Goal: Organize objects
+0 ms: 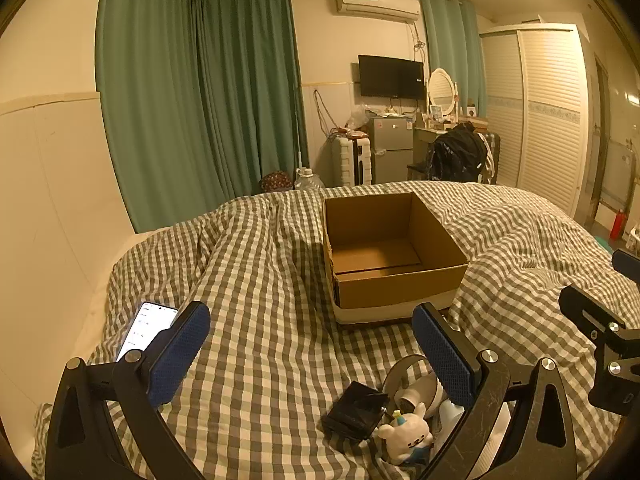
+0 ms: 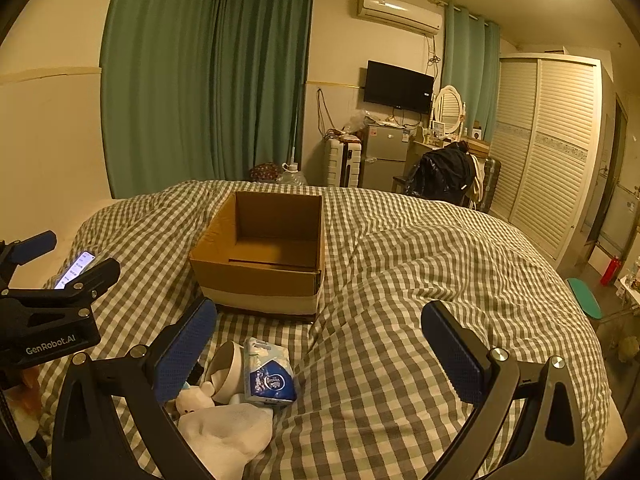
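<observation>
One open cardboard box (image 1: 384,256) sits mid-bed on the gray checked duvet (image 1: 260,280). One plush toy (image 1: 408,434), one black pouch (image 1: 356,408) and one white cup (image 2: 230,368) cluster near its front. Both left tongs (image 1: 312,352) and right tongs (image 2: 320,352) are spread, holding nothing. Green curtains (image 1: 192,92) hang behind. Only the right view shows the tissue pack (image 2: 268,376) and white cloth (image 2: 228,432).

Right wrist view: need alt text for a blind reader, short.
An empty cardboard box sits open on a checked bed cover, beyond the open right gripper. Near the gripper lie a tissue pack, a white cup on its side and a small plush toy.
</observation>
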A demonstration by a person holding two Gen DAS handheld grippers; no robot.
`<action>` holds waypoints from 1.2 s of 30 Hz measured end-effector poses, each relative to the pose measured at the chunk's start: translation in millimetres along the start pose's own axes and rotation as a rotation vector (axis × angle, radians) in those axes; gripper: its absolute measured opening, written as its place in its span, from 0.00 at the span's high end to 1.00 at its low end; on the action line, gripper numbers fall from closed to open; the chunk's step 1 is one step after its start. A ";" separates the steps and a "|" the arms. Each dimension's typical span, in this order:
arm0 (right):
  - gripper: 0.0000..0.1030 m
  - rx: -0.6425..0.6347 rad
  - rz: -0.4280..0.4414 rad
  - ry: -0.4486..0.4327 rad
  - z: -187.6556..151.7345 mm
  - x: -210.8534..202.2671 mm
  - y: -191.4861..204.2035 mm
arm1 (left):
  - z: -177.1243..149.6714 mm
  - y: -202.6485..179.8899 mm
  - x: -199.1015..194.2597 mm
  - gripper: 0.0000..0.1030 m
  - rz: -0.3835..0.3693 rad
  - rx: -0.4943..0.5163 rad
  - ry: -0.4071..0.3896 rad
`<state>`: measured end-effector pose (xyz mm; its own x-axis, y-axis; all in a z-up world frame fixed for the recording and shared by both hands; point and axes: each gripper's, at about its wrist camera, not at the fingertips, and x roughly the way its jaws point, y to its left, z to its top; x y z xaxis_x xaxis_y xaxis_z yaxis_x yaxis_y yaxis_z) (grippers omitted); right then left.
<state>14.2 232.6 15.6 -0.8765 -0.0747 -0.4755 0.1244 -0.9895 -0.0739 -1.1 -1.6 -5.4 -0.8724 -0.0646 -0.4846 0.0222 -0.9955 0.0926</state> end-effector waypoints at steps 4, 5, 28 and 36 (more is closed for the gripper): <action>0.00 0.016 -0.005 -0.013 0.2 -2.1 -0.3 | -0.4 0.3 -0.8 0.00 0.003 -0.003 -0.002; 0.00 0.027 -0.002 -0.017 0.6 -2.9 -1.1 | -0.5 0.3 -1.1 0.00 0.004 -0.003 -0.003; 0.00 -0.013 0.015 -0.015 6.3 -16.5 13.3 | 3.0 11.3 -16.0 0.00 0.001 -0.023 -0.022; 0.00 -0.037 0.043 0.019 2.4 -17.0 25.7 | -9.4 20.9 -8.0 0.00 0.001 -0.013 0.032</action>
<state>31.1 208.1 23.9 -0.8610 -0.1142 -0.4957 0.1792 -0.9801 -0.0855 11.0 -22.5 -7.8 -0.8562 -0.0671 -0.5122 0.0291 -0.9962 0.0819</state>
